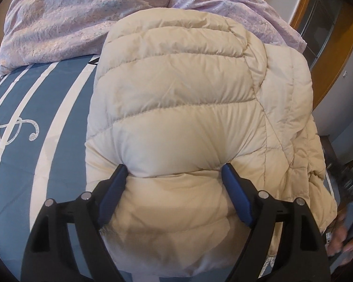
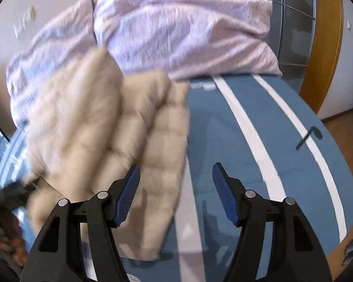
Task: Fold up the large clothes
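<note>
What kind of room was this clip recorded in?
Most likely a bedroom: a bed with a blue-and-white striped cover, rumpled lilac bedding at its far end, and a cream puffer jacket lying on it.

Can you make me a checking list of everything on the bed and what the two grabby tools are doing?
Surface: bed cover, blue with white stripes and a music-note print.
Job's things: cream puffer jacket, lying bunched up on the cover.
Clutter: lilac duvet heaped at the far end of the bed.
Grippers: left tool wide open, pressing down into the jacket, its fingers denting the padding. Right tool open and holding nothing, above the cover beside the jacket's edge; that view is blurred.
Cables: nothing seen.
Surroundings: wooden door frame, pale wall, wooden floor beyond the bed.
</note>
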Motion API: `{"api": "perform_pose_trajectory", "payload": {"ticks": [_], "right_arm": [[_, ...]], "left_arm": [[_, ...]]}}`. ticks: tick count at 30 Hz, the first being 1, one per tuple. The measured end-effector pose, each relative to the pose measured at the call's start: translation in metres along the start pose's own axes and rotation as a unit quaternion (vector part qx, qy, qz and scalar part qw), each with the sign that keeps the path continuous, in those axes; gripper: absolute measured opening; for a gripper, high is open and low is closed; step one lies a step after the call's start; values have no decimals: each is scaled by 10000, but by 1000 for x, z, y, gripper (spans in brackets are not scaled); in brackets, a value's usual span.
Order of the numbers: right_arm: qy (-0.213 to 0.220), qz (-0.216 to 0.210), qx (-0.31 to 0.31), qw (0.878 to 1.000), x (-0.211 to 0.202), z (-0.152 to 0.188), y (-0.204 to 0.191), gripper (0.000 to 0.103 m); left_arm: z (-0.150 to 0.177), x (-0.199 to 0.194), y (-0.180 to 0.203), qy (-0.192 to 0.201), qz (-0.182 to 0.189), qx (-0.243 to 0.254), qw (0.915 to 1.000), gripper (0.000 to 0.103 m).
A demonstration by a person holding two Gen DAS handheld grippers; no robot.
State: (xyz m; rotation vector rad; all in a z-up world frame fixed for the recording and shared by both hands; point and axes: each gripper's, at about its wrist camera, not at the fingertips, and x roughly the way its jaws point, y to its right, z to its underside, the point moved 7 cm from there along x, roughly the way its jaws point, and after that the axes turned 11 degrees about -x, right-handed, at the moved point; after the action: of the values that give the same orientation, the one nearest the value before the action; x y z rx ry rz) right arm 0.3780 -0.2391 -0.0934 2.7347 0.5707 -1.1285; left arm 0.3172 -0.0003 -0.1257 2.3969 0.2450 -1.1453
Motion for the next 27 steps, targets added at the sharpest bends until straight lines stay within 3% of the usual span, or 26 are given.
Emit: {"api": "perform_pose_trajectory", "payload": {"ticks": [10,14,18,21,27], "right_arm": [[332,-619,-297,9971,3,-55,-62,40],[527,-645,-250,9962,4,-65,-72,37],[4,-128,-292,9995,33,-50,-66,31],[-415,-103,-40,9991,57,-25,-52,30],[-606,-77,162,9980,73,-6,-38,29]], "left_arm": [[1,10,8,-9,48,134,9999,81],[0,13,9,-22,66,169,9998,81],[-1,13,8,-55,114,135,9998,82],[-2,11,8,-64,191,120,9997,82],[-5,5,14,-36,230,192,9995,82]]}}
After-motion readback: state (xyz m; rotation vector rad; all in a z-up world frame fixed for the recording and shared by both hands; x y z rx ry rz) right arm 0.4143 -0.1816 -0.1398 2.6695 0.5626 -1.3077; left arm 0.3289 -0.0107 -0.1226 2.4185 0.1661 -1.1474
